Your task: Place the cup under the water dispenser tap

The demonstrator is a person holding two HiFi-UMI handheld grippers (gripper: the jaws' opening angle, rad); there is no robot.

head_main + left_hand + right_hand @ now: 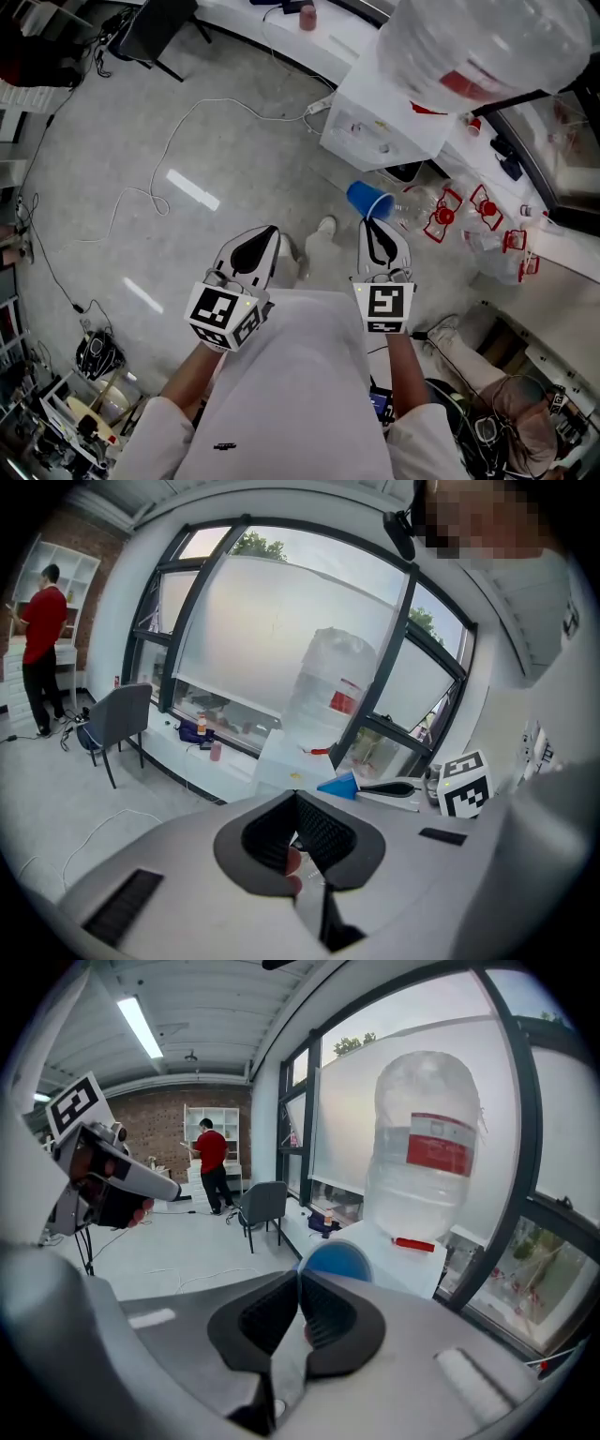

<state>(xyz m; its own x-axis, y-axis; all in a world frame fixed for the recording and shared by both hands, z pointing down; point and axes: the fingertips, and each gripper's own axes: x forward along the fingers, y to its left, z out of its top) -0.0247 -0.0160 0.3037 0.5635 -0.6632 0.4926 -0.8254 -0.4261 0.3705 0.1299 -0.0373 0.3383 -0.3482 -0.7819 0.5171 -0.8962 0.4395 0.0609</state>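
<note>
Bright daylight, fisheye-warped dark edges

R gripper [299, 1277] has its jaws pinched nearly together on the rim of the blue cup [336, 1258], which shows as a blue disc just past the tips. Behind it stands the white water dispenser [389, 1269] w/ a big clear bottle [424, 1138] on top, red label, plus a small red piece [413, 1243] near the bottle's base. L gripper [161, 1186] hangs upper left w/ its marker cube [75, 1101]. Bkgd: grey chair [262, 1202], person in red top [213, 1155] by white shelves [199, 1121], brick wall [159, 1133].
</note>
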